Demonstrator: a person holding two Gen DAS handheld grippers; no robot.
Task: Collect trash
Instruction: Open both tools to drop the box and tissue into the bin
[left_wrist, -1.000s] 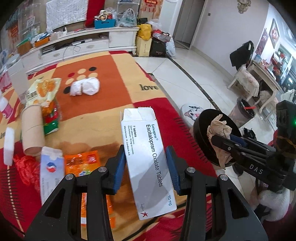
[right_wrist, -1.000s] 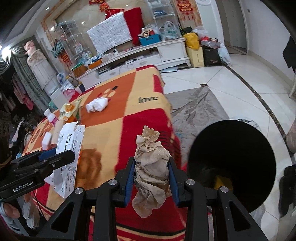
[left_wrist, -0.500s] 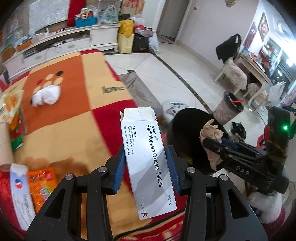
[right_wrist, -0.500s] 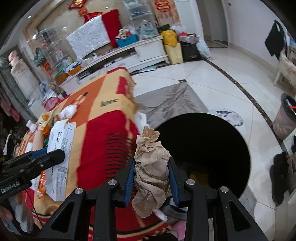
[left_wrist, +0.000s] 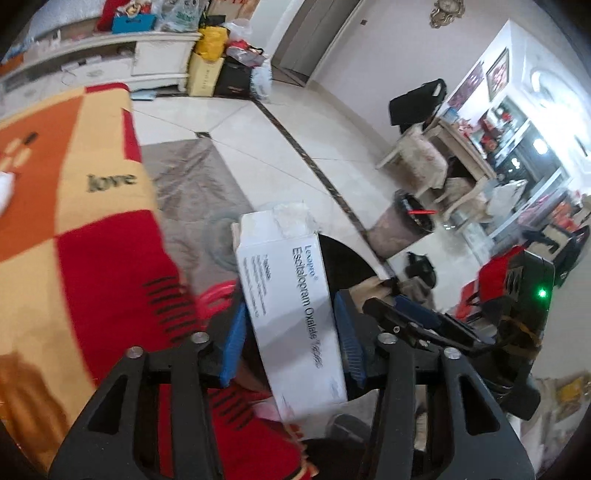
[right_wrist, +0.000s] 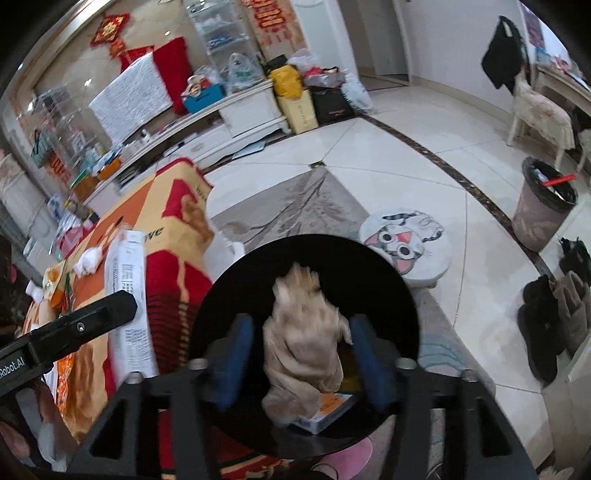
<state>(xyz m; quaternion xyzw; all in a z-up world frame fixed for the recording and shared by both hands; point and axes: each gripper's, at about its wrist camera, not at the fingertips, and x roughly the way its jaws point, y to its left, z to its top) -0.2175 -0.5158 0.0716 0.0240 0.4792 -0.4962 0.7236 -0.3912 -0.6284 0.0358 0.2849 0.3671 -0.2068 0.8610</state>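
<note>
A white tablet box (left_wrist: 291, 306) stands tilted between the blue pads of my left gripper (left_wrist: 291, 325). Its jaws are opening and a gap shows at the left pad. My right gripper (right_wrist: 303, 325) hangs over the round black bin (right_wrist: 236, 295). Its jaws are opening too, and the crumpled brown paper (right_wrist: 303, 343) sits loose between the pads with space on both sides. A small box with an orange print (right_wrist: 328, 410) lies at the bottom of the bin. The bin's rim (left_wrist: 343, 258) also shows just behind the tablet box.
A table under a red and orange blanket (left_wrist: 74, 221) lies to the left, with a white wad (right_wrist: 88, 260) and wrappers on it. A grey rug, a cat-faced stool (right_wrist: 406, 251), a second waste basket (right_wrist: 543, 206) and shoes (right_wrist: 554, 314) stand around the bin.
Both grippers swung right, from over the blanket to over the black bin, and tipped downward. Both pairs of jaws spread apart, so the brown paper and the tablet box came loose.
</note>
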